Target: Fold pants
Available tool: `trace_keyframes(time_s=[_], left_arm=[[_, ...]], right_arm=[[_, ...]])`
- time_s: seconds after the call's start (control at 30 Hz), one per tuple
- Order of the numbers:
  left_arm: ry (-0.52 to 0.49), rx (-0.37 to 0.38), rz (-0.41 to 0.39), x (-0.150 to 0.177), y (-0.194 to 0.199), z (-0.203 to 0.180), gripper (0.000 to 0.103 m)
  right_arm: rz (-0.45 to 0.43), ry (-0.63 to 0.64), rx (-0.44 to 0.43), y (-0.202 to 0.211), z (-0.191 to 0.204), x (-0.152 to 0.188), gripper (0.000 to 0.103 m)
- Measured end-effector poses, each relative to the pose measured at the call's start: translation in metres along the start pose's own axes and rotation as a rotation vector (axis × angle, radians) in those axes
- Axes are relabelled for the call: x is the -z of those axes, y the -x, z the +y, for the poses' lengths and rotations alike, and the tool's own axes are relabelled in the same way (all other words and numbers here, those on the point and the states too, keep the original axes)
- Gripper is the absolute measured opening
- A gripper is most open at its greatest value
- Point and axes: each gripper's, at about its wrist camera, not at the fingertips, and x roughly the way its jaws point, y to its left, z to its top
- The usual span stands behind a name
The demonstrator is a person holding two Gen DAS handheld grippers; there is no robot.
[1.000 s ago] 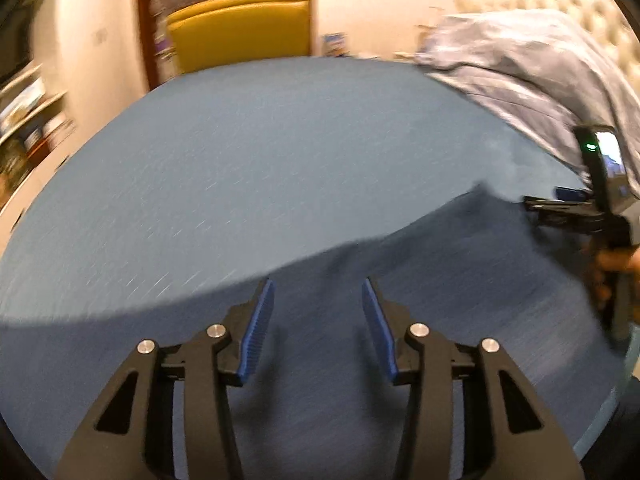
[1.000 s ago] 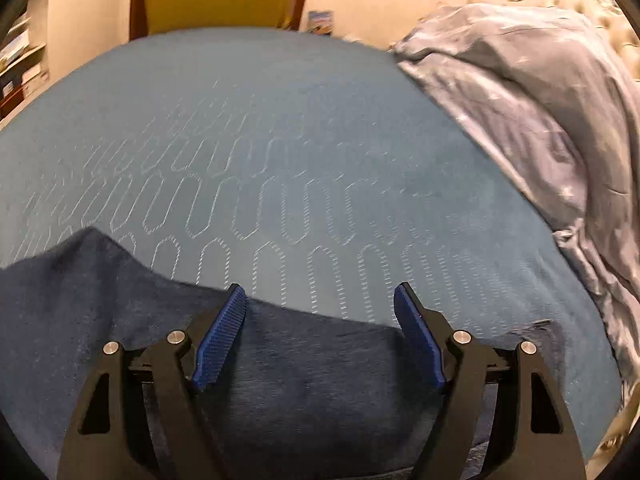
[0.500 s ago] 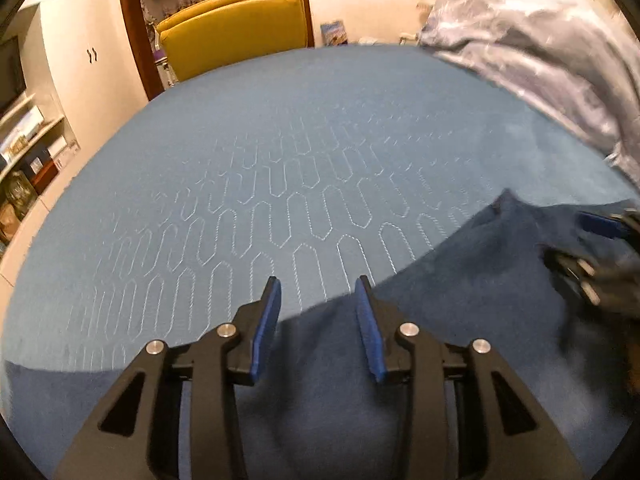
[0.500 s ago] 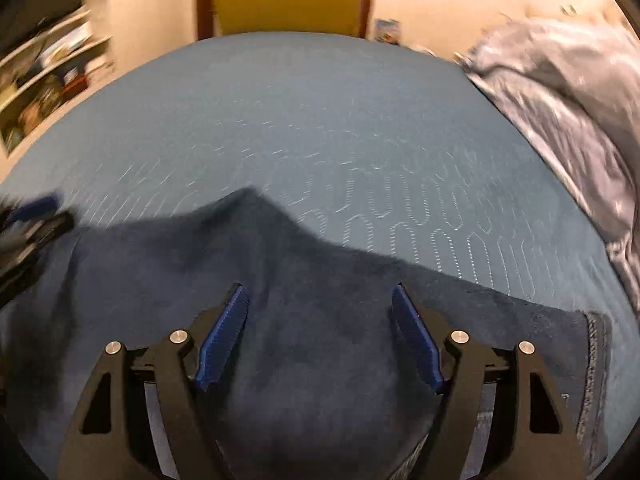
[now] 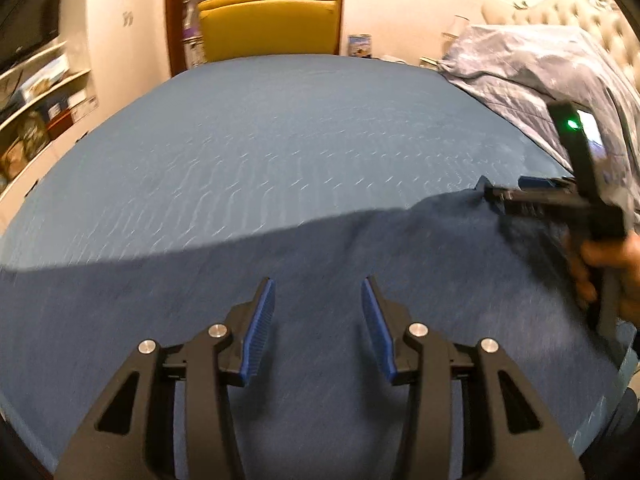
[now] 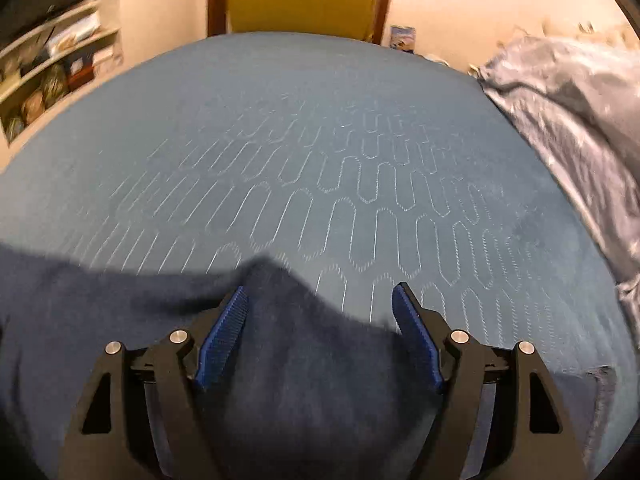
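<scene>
Dark blue pants (image 5: pixel 320 264) lie spread flat across the near part of a blue quilted bed (image 5: pixel 304 136). My left gripper (image 5: pixel 318 322) is open and empty, just above the pants' middle. My right gripper (image 6: pixel 320 330) is open and empty above a raised peak of the pants (image 6: pixel 276 360) near their far edge. The right gripper also shows in the left wrist view (image 5: pixel 516 194) at the pants' right far corner, held by a hand. A frayed hem (image 6: pixel 602 380) shows at the right.
A crumpled grey duvet (image 6: pixel 568 120) is heaped on the right side of the bed. A yellow chair (image 5: pixel 268 24) stands beyond the far edge. Shelves (image 6: pixel 52 68) with objects line the left wall. The bed (image 6: pixel 360 160) stretches ahead beyond the pants.
Both grippers swung about over the pants and stayed open. The left view turned back to the right, bringing the right gripper into sight. The pants' far edge now peaks between the right fingers.
</scene>
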Motion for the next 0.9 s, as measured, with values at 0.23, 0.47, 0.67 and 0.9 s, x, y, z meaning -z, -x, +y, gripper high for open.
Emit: trace_keyframes(time_s=[0.23, 0.47, 0.67, 0.9], left_arm=[[0.035, -0.070, 0.002, 0.013, 0.011, 0.027, 0.052], [0.068, -0.120, 0.098, 0.024, -0.004, 0.065, 0.055], [0.003, -0.188, 0.107, 0.034, 0.010, 0.116, 0.069], [0.155, -0.333, 0.157, 0.053, 0.039, 0.200, 0.071]], right_arm=[[-0.071, -0.148, -0.017, 0.027, -0.021, 0.003, 0.072], [-0.098, -0.213, 0.044, 0.093, -0.086, 0.059, 0.077], [0.040, -0.236, 0.193, 0.105, -0.175, 0.122, 0.077], [0.049, -0.277, 0.197, 0.135, -0.216, 0.175, 0.088]])
